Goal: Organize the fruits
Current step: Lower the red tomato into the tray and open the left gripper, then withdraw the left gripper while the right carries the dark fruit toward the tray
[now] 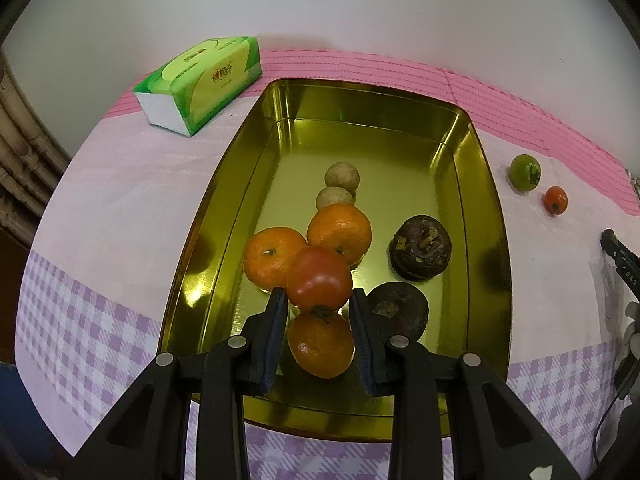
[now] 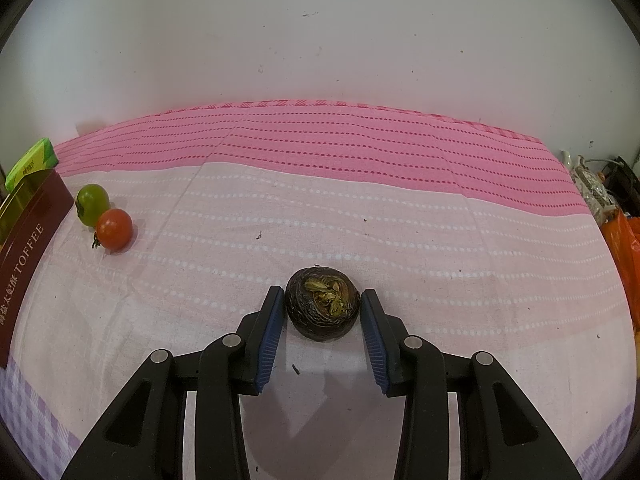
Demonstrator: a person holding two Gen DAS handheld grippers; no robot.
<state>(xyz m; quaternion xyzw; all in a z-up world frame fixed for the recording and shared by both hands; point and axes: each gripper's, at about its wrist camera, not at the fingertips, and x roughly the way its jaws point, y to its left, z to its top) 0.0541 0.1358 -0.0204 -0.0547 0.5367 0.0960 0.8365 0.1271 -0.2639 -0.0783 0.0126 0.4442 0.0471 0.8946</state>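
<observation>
A: Left wrist view first?

B: The left gripper (image 1: 318, 294) has its jaws nearly closed, clamping a smooth red tomato (image 1: 319, 278) above the shiny gold tin tray (image 1: 490, 240), where glossy oranges (image 1: 339, 234) and rough dark fruits (image 1: 421, 247) lie.

A: And the right wrist view?

B: The right gripper (image 2: 322, 300) has narrow jaws hugging a wrinkled dark round fruit (image 2: 322, 303) on the pink woven cloth (image 2: 360, 216); I cannot tell if it's pinched.
</observation>
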